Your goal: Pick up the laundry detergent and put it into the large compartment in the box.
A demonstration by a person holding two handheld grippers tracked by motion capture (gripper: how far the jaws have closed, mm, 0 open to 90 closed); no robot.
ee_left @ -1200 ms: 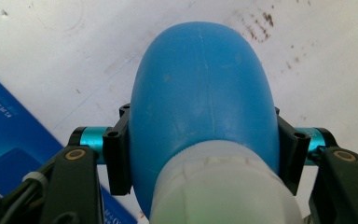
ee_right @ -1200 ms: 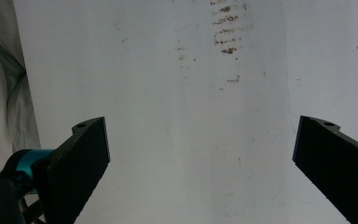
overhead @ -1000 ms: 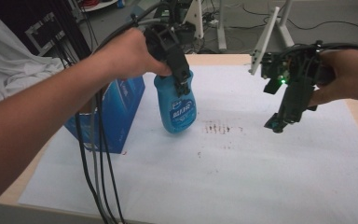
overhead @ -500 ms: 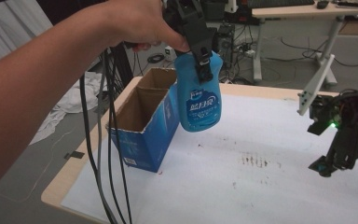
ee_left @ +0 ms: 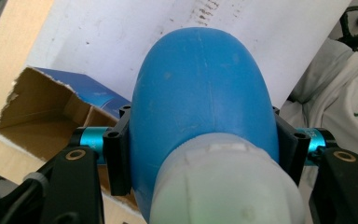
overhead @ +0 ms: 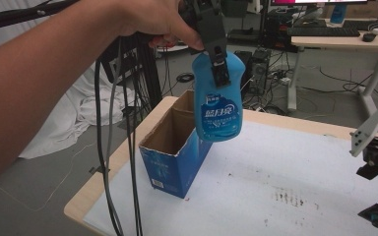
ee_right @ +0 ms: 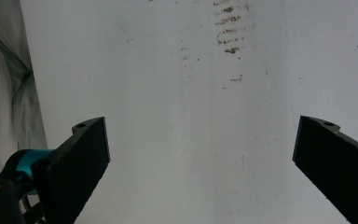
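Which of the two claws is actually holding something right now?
The left claw: its jaws clamp the neck of the blue bottle, lifted above the open cardboard box. The right claw hangs open over the white tabletop.

Left gripper clamped — raised; right gripper agape.

The blue bottle hanging in mid-air carries a front label with large white Chinese characters, probably 蓝月亮, though the view is too soft to be sure. The smaller print beneath them, and the print low on the near face of the blue box, cannot be read.
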